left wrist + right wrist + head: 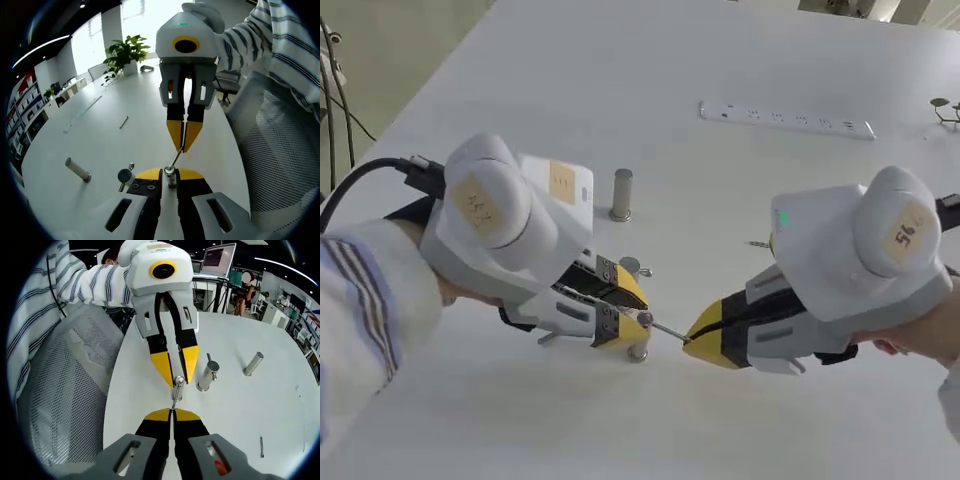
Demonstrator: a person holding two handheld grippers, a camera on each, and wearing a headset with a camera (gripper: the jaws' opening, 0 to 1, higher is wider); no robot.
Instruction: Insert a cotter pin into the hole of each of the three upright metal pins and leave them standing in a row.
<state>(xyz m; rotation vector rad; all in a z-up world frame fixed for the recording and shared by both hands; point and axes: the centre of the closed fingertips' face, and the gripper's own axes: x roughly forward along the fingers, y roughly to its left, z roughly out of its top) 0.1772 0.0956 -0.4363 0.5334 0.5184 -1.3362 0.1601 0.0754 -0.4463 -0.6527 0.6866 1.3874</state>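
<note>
My left gripper (628,312) (170,175) is shut on a short metal pin (171,176) (178,384) that stands on the white table (650,90). Facing it, my right gripper (696,338) (171,415) is shut on a thin cotter pin (666,328) (176,158) (173,401), whose tip touches the top of that pin. A second metal pin (632,267) (207,374) (124,176) stands just behind with a cotter pin through it. A third, plain metal pin (621,195) (253,363) (78,170) stands farther back.
A loose cotter pin (758,243) (123,122) (261,446) lies on the table to the right. A white power strip (785,120) lies across the far side. A mesh chair (65,390) stands at the table's near edge.
</note>
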